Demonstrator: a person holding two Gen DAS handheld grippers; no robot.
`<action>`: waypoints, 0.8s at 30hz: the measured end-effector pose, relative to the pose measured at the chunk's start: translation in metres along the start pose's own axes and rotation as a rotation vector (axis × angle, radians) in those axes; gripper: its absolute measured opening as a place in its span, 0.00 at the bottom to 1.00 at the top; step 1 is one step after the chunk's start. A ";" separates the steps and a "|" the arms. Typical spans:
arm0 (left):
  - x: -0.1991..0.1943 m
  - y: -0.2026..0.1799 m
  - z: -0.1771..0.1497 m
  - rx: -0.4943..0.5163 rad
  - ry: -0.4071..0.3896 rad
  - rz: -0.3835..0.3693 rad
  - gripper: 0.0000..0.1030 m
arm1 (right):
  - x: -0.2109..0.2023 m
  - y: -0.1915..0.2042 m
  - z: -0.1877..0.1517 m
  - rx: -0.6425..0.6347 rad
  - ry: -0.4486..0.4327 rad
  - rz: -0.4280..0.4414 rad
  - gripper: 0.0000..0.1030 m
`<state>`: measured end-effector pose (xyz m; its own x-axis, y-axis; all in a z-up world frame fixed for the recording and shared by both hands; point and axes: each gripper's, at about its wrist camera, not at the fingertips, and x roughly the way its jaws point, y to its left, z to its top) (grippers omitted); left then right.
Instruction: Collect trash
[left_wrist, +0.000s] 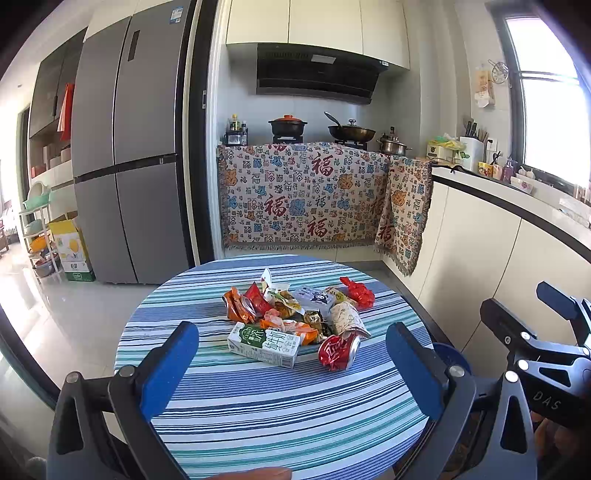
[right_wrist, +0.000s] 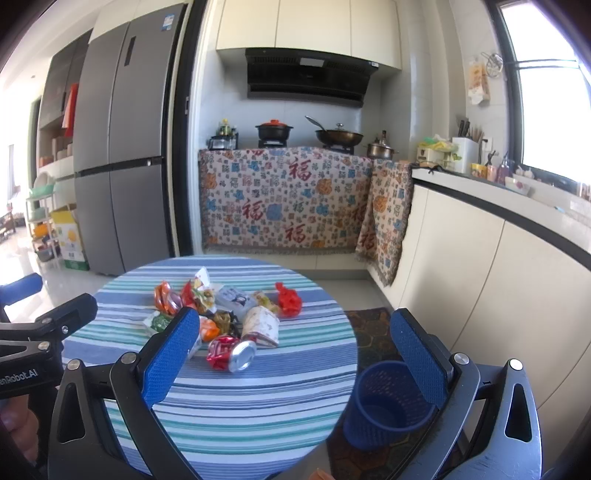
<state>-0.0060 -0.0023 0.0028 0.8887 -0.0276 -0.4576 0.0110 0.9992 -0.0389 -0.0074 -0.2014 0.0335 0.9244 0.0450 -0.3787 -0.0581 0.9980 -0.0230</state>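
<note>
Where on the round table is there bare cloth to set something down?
The near half of the striped tablecloth, between the green-and-white milk carton and the near rim, is bare, as is a band along the left rim. The middle is crowded with wrappers and a crushed red can.

A striped round table (left_wrist: 258, 413) bears a trash pile (left_wrist: 295, 317), milk carton (left_wrist: 264, 343) and crushed can (left_wrist: 338, 350).

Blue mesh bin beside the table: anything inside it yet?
The blue mesh bin stands on the floor mat; the visible inner wall and bottom hold no trash. The right claw's finger covers part of its rim.
</note>
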 end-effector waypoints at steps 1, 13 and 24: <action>0.000 0.000 0.000 0.000 0.000 0.001 1.00 | -0.001 -0.001 0.000 0.000 0.000 -0.001 1.00; 0.000 -0.001 -0.001 0.002 -0.001 0.000 1.00 | 0.001 0.002 0.001 -0.007 0.007 -0.002 1.00; 0.000 -0.001 -0.001 0.002 -0.003 0.001 1.00 | 0.001 0.001 0.001 -0.007 0.008 -0.003 1.00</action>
<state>-0.0061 -0.0036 0.0017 0.8900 -0.0267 -0.4553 0.0112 0.9993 -0.0367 -0.0065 -0.2008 0.0341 0.9217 0.0416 -0.3857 -0.0579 0.9979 -0.0307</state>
